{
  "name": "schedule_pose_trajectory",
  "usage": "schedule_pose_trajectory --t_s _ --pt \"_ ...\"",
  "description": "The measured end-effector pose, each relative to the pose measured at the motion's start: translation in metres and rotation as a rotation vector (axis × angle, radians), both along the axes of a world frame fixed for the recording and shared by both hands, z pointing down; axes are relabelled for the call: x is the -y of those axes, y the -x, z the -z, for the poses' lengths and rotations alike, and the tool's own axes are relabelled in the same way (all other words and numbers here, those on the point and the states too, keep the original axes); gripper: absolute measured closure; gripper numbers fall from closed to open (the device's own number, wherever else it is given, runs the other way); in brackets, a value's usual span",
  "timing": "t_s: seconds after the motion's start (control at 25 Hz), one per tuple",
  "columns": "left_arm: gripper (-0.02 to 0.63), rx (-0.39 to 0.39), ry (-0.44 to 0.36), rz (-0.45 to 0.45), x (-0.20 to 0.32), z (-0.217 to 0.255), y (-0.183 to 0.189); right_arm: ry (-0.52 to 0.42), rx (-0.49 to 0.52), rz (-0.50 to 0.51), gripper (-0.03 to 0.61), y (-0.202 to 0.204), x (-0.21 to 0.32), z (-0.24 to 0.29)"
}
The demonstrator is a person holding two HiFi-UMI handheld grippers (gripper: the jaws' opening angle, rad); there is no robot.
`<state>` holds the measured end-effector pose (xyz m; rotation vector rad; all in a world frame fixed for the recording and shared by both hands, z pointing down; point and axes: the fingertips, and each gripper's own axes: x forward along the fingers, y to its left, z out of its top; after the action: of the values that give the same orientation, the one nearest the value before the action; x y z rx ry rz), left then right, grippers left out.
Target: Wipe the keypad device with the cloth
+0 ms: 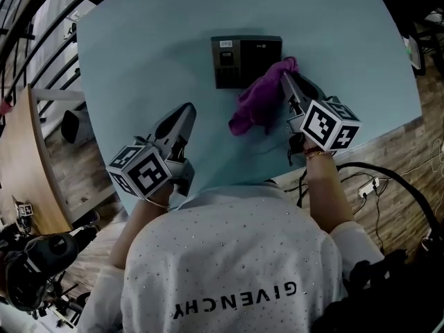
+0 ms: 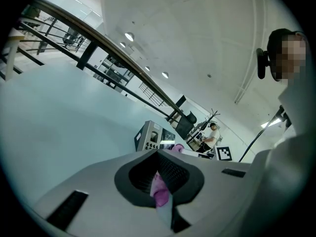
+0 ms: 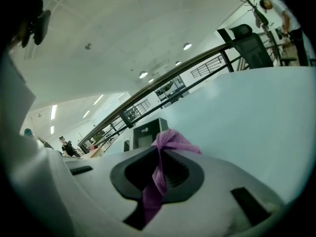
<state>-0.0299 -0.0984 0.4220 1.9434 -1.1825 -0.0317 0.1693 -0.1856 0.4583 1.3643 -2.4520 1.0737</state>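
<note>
1. The right gripper point(image 1: 286, 80) is clamped on a crumpled purple cloth point(image 1: 258, 101), which drapes over the near right corner of the dark rectangular keypad device point(image 1: 239, 60).
2. That device lies at the far middle of the pale blue round table point(image 1: 139, 54).
3. The left gripper point(image 1: 186, 113) is left of the cloth, apart from it, jaws drawn together.

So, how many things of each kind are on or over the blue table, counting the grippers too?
keypad device: 1
purple cloth: 1
grippers: 2, the left gripper and the right gripper, which is shut on the purple cloth
Total: 4
</note>
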Motion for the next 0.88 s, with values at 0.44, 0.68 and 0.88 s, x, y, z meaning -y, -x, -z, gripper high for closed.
schedule_pose_trajectory --t_s 0.44,0.68,0.88 --pt "0.606 -0.01 -0.008 0.02 -0.002 0.001 0.011 -0.075 0.075 0.291 0.554 0.11 -0.013 0.034" --pt "0.606 -0.003 0.006 0.05 -0.012 -0.007 0.028 -0.06 0.029 0.39 0.552 0.152 -0.025 0.017" --pt "0.606 -0.011 0.009 0.044 -0.028 -0.013 0.044 -0.054 -0.03 0.31 0.552 0.152 -0.023 0.001"
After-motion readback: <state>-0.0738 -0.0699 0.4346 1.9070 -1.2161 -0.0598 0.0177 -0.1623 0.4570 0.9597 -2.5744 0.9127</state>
